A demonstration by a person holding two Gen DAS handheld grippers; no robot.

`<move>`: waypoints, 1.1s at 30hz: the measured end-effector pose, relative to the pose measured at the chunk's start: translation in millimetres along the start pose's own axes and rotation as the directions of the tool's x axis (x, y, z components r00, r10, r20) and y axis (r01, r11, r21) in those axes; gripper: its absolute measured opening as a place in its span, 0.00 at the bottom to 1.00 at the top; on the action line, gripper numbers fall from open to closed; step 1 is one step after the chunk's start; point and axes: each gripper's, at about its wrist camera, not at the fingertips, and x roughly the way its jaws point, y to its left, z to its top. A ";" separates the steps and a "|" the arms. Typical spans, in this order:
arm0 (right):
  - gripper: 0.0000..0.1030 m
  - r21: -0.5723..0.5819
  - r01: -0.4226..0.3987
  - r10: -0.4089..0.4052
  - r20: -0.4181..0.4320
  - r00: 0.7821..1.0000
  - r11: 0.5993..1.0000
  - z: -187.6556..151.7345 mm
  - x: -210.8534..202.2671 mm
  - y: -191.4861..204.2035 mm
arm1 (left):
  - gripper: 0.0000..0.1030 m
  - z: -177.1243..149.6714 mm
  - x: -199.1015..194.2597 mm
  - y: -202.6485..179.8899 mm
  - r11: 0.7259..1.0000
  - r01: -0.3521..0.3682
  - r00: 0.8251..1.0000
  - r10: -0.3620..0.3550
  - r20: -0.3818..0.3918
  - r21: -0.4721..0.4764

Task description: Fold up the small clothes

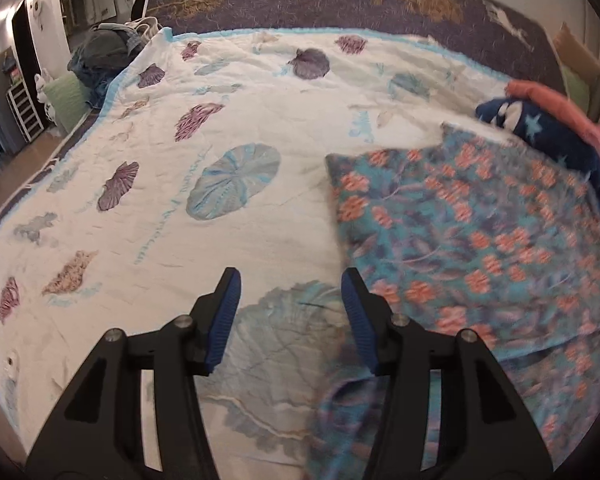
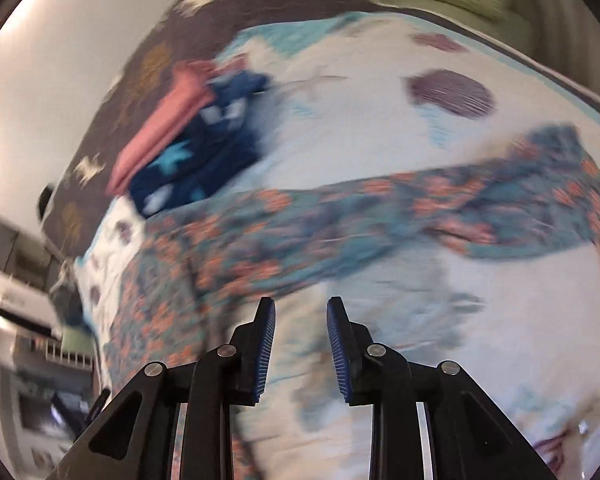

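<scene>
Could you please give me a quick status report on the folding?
Left gripper open, empty. Right gripper open, empty. Floral garment spread on the quilt, not held. Pink and navy clothes lie behind it.

my left gripper [image 1: 290, 280] hangs open over the shell quilt [image 1: 236, 120]; the floral garment [image 1: 480, 248] lies right of it, touching neither pad.
</scene>
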 end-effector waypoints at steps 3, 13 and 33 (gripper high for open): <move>0.30 0.131 -0.014 0.014 0.001 1.000 0.991 10.0 3.6 -30.2 | 0.53 0.2 -18.9 -12.1 0.999 0.049 0.998 -0.050 0.037 0.023; 0.44 0.280 0.001 -0.045 0.150 0.988 0.960 40.4 -7.7 -87.0 | 0.57 -6.6 -55.9 -54.1 0.977 0.168 0.981 -0.179 0.078 0.129; 0.06 -0.261 -0.195 0.270 0.294 0.917 0.945 40.7 -44.0 91.6 | 0.57 -18.6 -39.1 -61.8 0.971 0.240 0.971 -0.240 0.011 0.018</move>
